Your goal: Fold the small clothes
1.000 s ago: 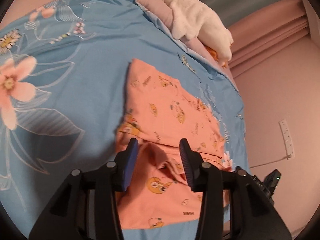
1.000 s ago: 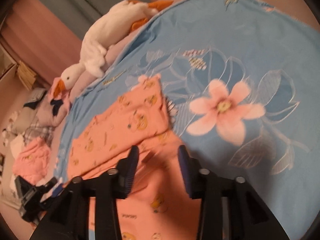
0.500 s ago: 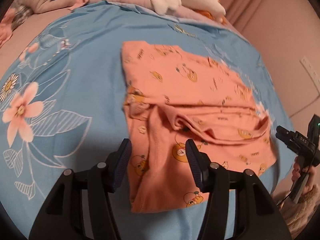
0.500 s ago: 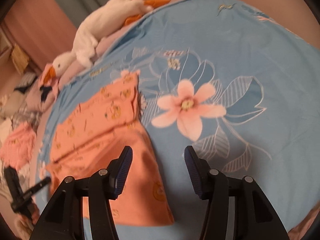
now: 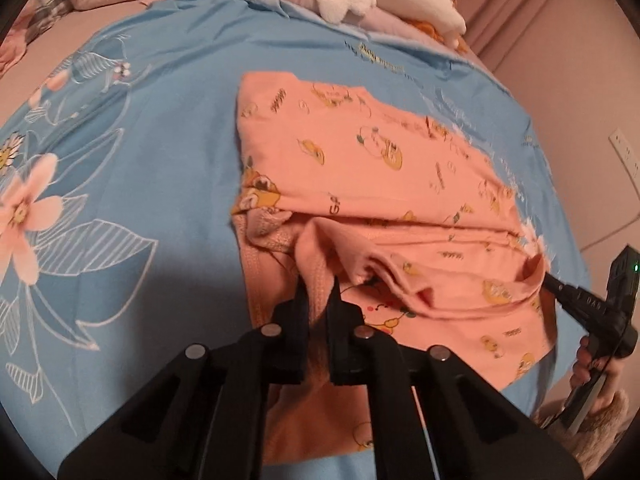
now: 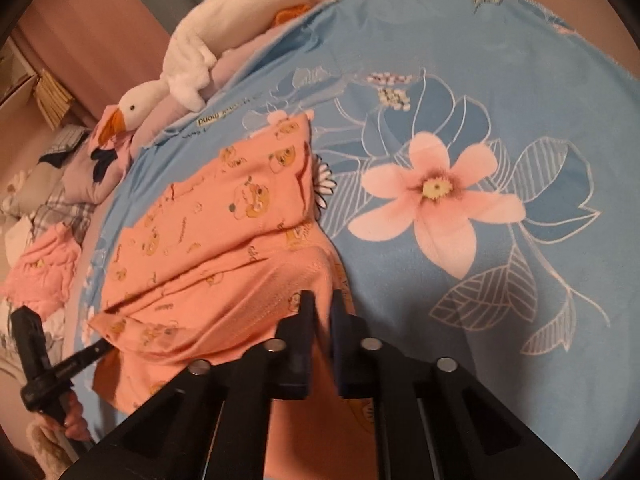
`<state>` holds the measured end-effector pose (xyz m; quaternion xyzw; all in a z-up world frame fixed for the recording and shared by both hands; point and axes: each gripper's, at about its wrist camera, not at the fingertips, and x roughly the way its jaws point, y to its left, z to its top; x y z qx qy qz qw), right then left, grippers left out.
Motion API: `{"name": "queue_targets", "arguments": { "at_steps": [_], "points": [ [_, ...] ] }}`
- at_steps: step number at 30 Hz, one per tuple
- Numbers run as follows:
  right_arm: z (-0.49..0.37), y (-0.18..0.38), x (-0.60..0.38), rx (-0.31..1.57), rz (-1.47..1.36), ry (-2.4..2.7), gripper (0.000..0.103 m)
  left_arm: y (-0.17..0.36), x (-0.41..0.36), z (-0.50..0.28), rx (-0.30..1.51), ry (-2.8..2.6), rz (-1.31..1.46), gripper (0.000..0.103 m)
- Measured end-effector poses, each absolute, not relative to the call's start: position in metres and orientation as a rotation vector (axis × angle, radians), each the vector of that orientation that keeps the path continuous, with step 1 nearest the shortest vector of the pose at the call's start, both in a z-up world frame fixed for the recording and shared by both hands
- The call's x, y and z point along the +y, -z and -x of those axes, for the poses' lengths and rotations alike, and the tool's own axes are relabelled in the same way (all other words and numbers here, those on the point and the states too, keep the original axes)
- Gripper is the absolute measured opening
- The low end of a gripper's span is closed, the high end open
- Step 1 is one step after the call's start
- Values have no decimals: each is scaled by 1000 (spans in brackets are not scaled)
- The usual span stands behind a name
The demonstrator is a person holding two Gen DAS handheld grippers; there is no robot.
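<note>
An orange garment with a yellow cartoon print lies partly folded on the blue flowered sheet; it also shows in the right wrist view. My left gripper is shut on a raised fold of the garment's near edge. My right gripper is shut on another corner of the garment's near edge and lifts it a little. In each wrist view another black gripper in a person's hand touches the garment's far side.
A white plush goose lies on pillows at the far edge of the bed. Other clothes, among them a pink one, are heaped beside the bed. A pink wall with a socket is at the right.
Both grippers were open above the garment half a second ago. Both have now closed on its near edge, and the cloth has bunched up between the fingers.
</note>
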<state>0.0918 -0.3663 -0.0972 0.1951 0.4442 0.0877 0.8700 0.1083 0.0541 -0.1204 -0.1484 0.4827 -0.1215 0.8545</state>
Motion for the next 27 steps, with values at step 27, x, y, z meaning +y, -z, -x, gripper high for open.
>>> {"name": "queue_targets", "arguments": {
  "at_steps": [27],
  "points": [
    [-125, 90, -333, 974, -354, -236, 11, 137, 103, -95, 1097, 157, 528, 17]
  ]
}}
